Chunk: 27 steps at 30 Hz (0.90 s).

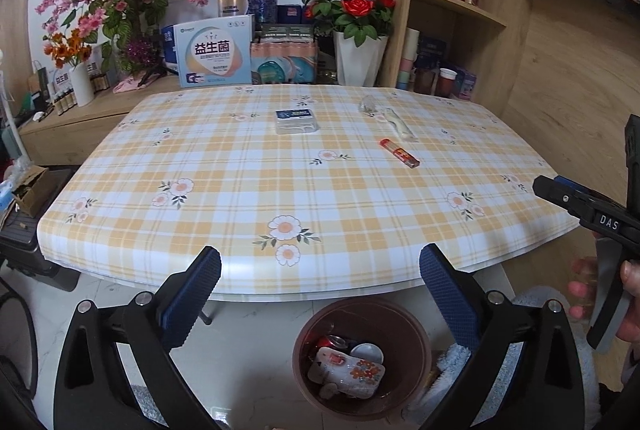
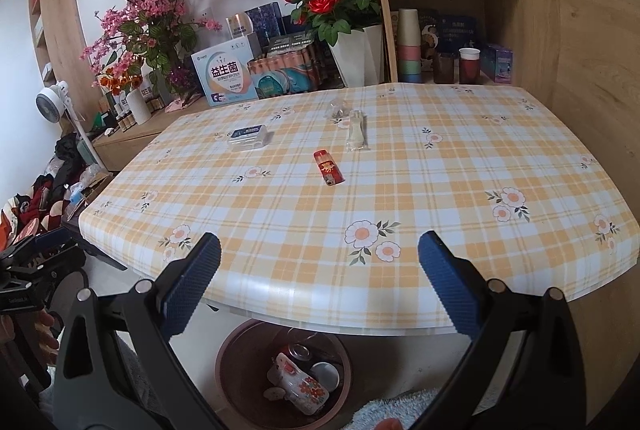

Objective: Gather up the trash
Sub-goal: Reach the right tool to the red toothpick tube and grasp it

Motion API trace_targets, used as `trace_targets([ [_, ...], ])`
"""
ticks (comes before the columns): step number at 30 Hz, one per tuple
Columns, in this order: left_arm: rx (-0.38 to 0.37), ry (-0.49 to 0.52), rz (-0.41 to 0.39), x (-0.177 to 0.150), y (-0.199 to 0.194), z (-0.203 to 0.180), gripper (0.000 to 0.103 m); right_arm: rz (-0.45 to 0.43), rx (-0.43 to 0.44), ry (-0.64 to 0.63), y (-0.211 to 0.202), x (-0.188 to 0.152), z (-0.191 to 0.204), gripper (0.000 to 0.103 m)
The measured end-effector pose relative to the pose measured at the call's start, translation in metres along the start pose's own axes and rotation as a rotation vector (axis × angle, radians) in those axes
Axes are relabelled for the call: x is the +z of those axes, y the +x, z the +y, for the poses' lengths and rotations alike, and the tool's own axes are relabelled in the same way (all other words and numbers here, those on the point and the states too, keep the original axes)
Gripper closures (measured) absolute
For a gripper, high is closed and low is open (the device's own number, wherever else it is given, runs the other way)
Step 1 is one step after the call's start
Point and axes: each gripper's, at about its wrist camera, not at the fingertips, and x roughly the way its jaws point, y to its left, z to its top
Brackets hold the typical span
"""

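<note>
Both the left gripper (image 1: 320,270) and right gripper (image 2: 319,258) hang with fingers spread, holding nothing. A red lighter (image 2: 328,167), clear wrapper (image 2: 356,131) and small box (image 2: 248,137) lie on the table (image 2: 440,190). The brown bin (image 1: 404,334) sits on the floor below its near edge.

Soft even daylight, fisheye-warped edges

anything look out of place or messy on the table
Nothing is spilled or broken. Four small items lie scattered on the checked tablecloth: a red lighter, a clear wrapper, crumpled clear plastic just behind the wrapper and a small clear box. The brown bin on the floor already holds trash.
</note>
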Motion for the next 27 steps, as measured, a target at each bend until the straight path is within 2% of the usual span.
trace_targets([
  [8,0.023,-0.007,-0.027,0.015,-0.011,0.009,0.006,0.023,0.048,0.027,0.008,0.01,-0.001,0.006],
  [11,0.022,-0.028,-0.027,0.015,-0.01,0.017,0.006,0.011,-0.003,0.022,0.01,0.013,0.001,0.006],
  [14,0.025,-0.051,-0.009,0.014,-0.001,0.026,0.006,0.019,-0.009,0.016,0.016,0.016,0.002,0.006],
  [18,-0.015,-0.1,0.023,0.016,0.013,0.038,0.006,0.049,-0.036,0.024,0.03,0.02,-0.004,0.006],
  [24,-0.034,-0.124,0.042,0.036,0.043,0.051,0.006,0.096,-0.045,-0.01,0.064,0.034,-0.011,0.006],
  [25,-0.037,-0.126,0.044,0.039,0.047,0.052,0.006,0.104,-0.04,-0.022,0.071,0.038,-0.011,0.008],
  [27,-0.052,-0.125,0.042,0.048,0.057,0.055,0.006,0.12,-0.033,-0.056,0.089,0.046,-0.012,0.018],
])
